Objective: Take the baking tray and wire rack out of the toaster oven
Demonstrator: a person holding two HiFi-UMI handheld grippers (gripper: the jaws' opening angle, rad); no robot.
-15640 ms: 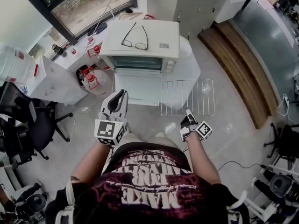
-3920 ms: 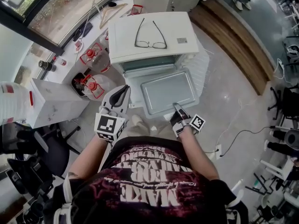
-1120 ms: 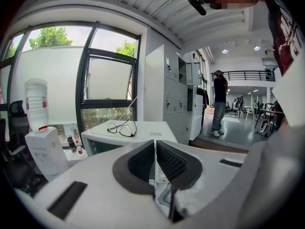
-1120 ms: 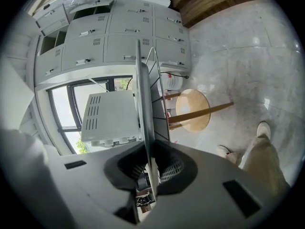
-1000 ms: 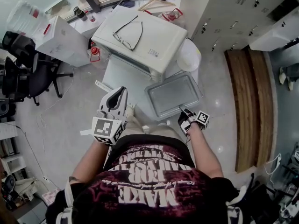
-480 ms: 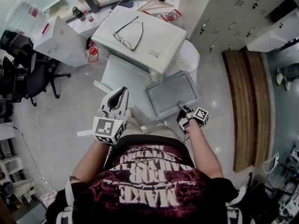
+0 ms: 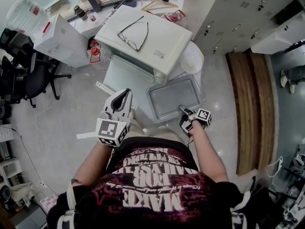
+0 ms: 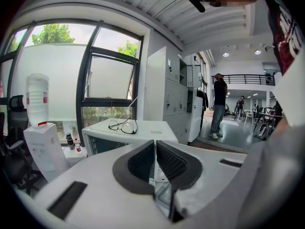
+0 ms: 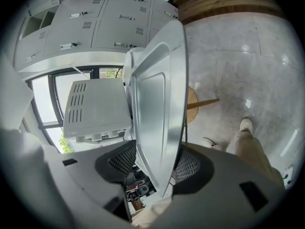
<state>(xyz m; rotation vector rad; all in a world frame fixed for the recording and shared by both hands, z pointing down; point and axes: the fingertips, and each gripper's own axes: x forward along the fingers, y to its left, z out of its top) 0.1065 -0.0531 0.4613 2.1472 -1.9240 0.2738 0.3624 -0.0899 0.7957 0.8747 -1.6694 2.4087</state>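
The silver baking tray (image 7: pixel 174 97) lies flat on the right corner of the low white table (image 7: pixel 125 78), in front of the white toaster oven (image 7: pixel 157 42). My right gripper (image 7: pixel 181 109) is at the tray's near rim. Its jaws have just been opening and now stand apart, with the tray (image 9: pixel 152 94) still between them and loose. My left gripper (image 7: pixel 125 94) hangs over the table's near left side, shut and empty, pointing at the oven (image 8: pixel 143 128). I cannot make out the wire rack.
A pair of glasses (image 7: pixel 133 32) lies on the oven's top. A round white stool (image 7: pixel 192 57) stands behind the tray. A white box (image 7: pixel 59 39) and an office chair (image 7: pixel 24 75) are at the left. Grey lockers (image 7: pixel 238 8) and a wooden strip (image 7: pixel 250 104) lie to the right.
The right gripper's jaws have spread apart around the tray's rim, and the gripper has tipped a little. The tray stays on the table corner. The left gripper has not moved.
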